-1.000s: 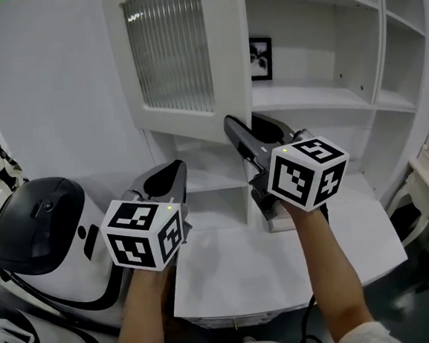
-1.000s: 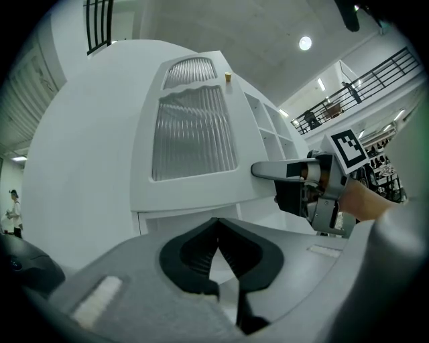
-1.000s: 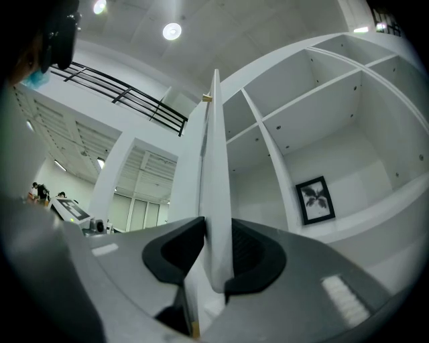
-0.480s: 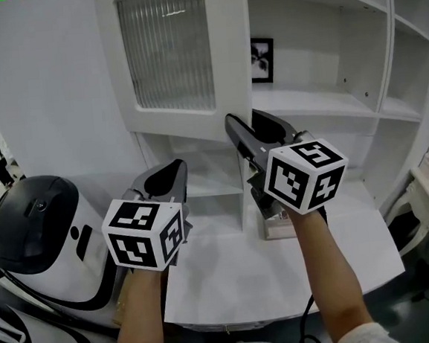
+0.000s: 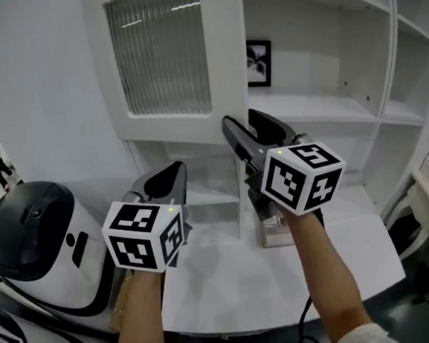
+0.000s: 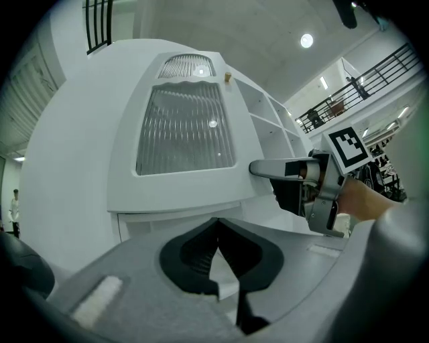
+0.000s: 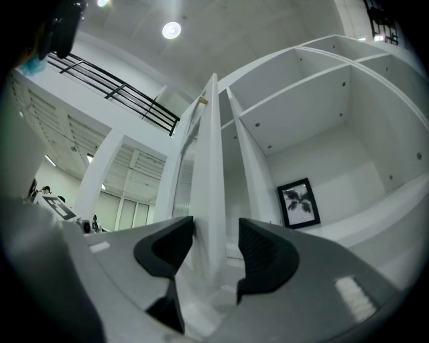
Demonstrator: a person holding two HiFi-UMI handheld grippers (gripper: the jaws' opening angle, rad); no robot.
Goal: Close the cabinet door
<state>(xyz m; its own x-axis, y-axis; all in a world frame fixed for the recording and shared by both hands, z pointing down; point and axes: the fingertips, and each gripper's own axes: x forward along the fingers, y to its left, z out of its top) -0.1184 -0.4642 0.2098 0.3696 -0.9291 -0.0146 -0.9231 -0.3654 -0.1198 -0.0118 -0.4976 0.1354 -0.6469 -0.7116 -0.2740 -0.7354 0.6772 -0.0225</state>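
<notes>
The white cabinet door (image 5: pixel 228 69) with its ribbed glass pane (image 5: pixel 160 56) stands partly open in front of the shelves. My right gripper (image 5: pixel 244 121) straddles the door's free lower edge (image 7: pixel 211 167). Its jaws are opening: the left pad lies close against the edge and the right pad stands clear of it. In the left gripper view the right gripper (image 6: pixel 261 169) shows beside the door (image 6: pixel 184 130). My left gripper (image 5: pixel 171 171) hovers lower left of the door, shut, with nothing in it (image 6: pixel 216 224).
Open white shelves (image 5: pixel 329 112) fill the cabinet on the right, with a framed black-and-white picture (image 5: pixel 259 62) on the back wall. A white counter (image 5: pixel 283 273) lies below. A white machine with a black domed top (image 5: pixel 33 235) stands at the left.
The door shows wider and more face-on, so it has swung a little toward the cabinet. Both grippers have moved forward with it.
</notes>
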